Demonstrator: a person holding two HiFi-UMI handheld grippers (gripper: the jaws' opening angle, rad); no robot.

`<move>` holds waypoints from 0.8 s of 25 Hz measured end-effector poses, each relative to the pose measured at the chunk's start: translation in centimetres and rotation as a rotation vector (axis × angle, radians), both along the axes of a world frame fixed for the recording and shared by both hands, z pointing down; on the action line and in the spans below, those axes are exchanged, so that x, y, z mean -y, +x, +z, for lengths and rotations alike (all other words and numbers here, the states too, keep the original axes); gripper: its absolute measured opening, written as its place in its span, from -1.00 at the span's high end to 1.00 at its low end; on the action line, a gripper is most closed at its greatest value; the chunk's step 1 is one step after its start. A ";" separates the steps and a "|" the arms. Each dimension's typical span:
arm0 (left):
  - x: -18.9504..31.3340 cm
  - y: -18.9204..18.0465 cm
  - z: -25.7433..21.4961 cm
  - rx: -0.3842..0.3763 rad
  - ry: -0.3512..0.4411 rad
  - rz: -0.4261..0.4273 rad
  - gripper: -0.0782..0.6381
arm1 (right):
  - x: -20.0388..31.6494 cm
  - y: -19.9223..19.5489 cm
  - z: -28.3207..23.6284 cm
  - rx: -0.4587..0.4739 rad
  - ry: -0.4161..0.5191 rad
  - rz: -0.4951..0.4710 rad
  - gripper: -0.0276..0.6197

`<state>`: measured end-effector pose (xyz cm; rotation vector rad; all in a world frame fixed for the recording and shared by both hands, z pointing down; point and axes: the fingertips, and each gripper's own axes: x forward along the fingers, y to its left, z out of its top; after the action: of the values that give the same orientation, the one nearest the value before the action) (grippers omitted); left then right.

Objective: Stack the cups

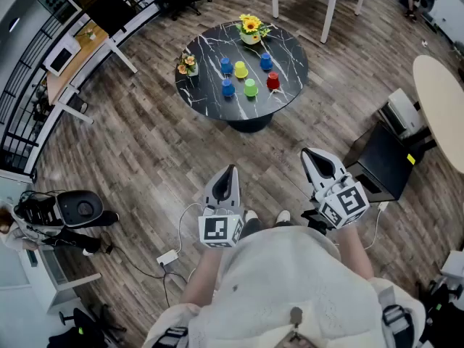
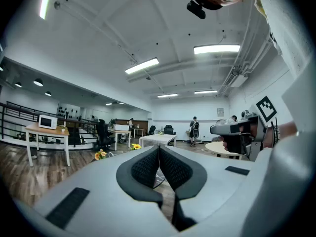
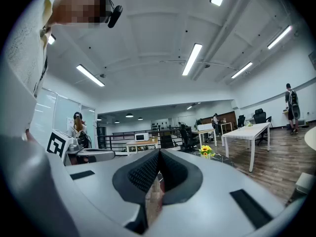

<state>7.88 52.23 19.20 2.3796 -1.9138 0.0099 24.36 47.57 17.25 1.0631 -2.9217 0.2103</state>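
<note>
Six separate, unstacked cups stand near the middle of the round black tabletop [image 1: 290,56]: a yellow cup [image 1: 241,69], a green cup [image 1: 250,87], a red cup [image 1: 272,82] and three blue cups [image 1: 226,65]. Sunflowers [image 1: 251,27] sit at its far edge, a smaller bouquet [image 1: 187,64] at its left edge. The left gripper [image 1: 231,171] and right gripper [image 1: 309,154], both closed and empty, are held level over the wood floor [image 1: 145,158], well short of the table.

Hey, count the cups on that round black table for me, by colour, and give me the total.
Blue cups: 3
Yellow cup: 1
Green cup: 1
Red cup: 1
Total: 6
</note>
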 end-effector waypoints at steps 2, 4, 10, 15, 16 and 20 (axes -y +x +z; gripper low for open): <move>0.0 -0.2 0.1 0.009 0.006 0.015 0.72 | -0.4 -0.1 0.0 0.006 -0.002 0.008 0.90; 0.4 -0.2 0.0 0.011 0.008 0.020 0.72 | -0.3 0.0 0.0 0.010 -0.006 0.020 0.90; 1.5 0.9 0.4 0.028 0.001 0.034 0.72 | 0.8 0.5 0.9 0.027 -0.030 0.028 0.90; 1.9 0.6 0.5 0.027 0.000 -0.012 0.72 | 1.7 0.6 1.1 0.019 -0.022 0.007 0.90; 2.0 0.5 0.5 0.029 0.004 -0.021 0.72 | 2.0 0.8 1.1 0.024 -0.022 0.007 0.90; 2.2 0.3 0.3 0.024 0.026 -0.067 0.71 | 3.3 2.3 1.3 0.069 -0.031 0.029 0.89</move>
<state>8.22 50.05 19.48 2.3407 -2.0159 0.0096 26.67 44.30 18.59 1.1163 -2.9548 0.2982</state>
